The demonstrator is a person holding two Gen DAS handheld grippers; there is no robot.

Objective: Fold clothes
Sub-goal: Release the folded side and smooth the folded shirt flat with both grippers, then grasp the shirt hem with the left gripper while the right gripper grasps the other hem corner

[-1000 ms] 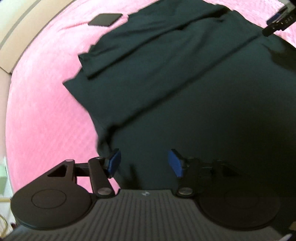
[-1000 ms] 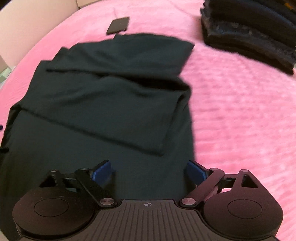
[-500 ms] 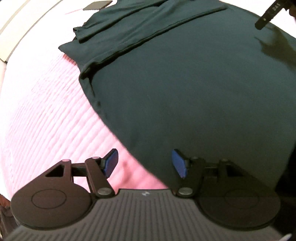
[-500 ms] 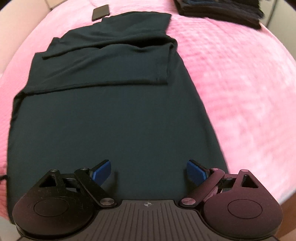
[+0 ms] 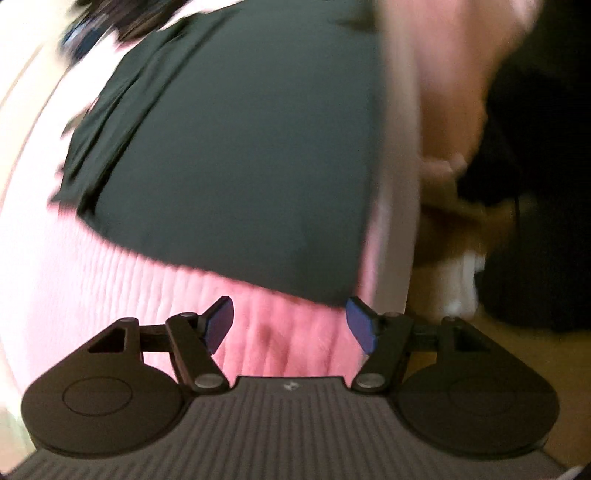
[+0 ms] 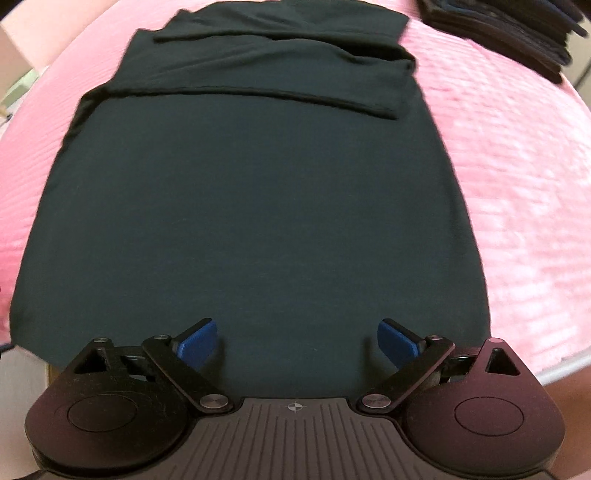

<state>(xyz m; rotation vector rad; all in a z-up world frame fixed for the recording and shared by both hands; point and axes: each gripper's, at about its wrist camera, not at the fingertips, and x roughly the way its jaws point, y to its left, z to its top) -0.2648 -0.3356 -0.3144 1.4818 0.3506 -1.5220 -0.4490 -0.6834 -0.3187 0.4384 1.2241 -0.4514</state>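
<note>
A dark green garment [image 6: 251, 192] lies flat on a pink bedspread [image 6: 517, 155], its far part folded over in layers, its near hem at the bed's front edge. My right gripper [image 6: 297, 341] is open and empty just above that near hem. In the blurred left wrist view the garment [image 5: 236, 155] lies ahead, and my left gripper [image 5: 290, 325] is open and empty over bare pink bedspread [image 5: 110, 277] just short of the garment's side edge.
A stack of dark folded clothes [image 6: 509, 33] sits at the far right of the bed. The bed's edge [image 5: 395, 221] and the floor beyond it show at the right of the left wrist view.
Both grippers have pulled back toward the near end of the garment. The left one has swung off the cloth onto bare bedspread and turned; the right one has come to the near hem.
</note>
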